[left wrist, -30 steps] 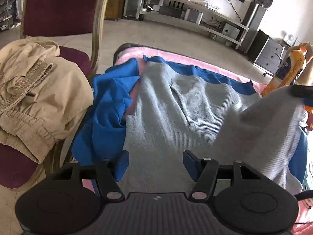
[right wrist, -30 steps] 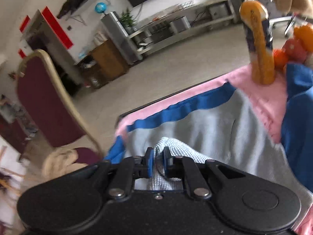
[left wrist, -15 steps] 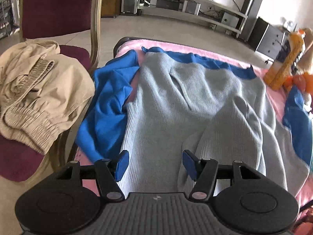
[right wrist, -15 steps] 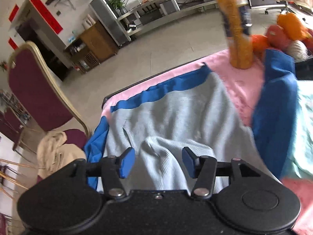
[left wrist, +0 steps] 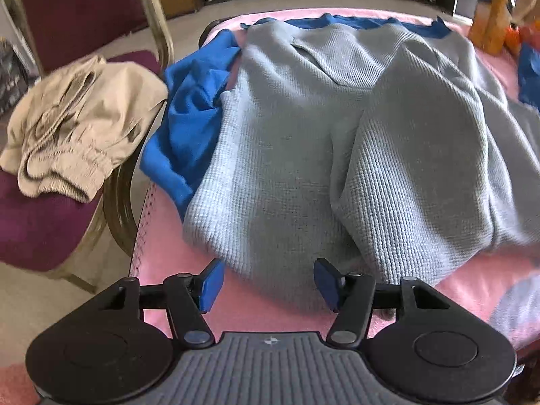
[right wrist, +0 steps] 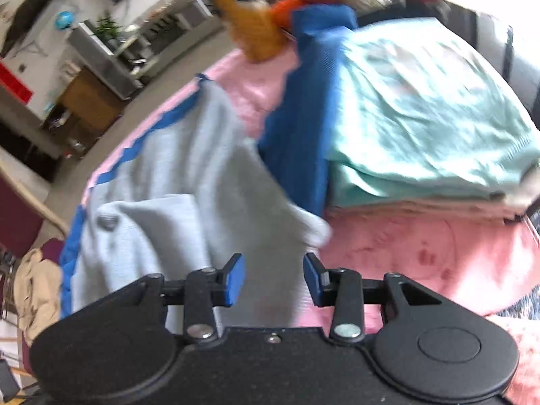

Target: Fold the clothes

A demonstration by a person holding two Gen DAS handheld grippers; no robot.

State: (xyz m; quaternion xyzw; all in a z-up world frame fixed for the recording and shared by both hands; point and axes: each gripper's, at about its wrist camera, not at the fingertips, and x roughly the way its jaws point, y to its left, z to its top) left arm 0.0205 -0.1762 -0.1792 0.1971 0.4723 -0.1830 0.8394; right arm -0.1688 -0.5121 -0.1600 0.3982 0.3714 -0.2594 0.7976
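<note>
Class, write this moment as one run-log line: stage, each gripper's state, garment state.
stage: mid-fold | left gripper: open, empty | right gripper: open, empty | grey sweater: flat on pink blanket, one side folded inward

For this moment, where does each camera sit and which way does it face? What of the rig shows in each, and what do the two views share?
Left wrist: on the left gripper, low at the table's near edge, facing across the grey sweater toward the chair; only its open fingers show.
Right wrist: on the right gripper, above the sweater's right side, facing the folded mint garment; open fingers only.
Shared: grey sweater, blue garment, pink cover, orange bottle.
</note>
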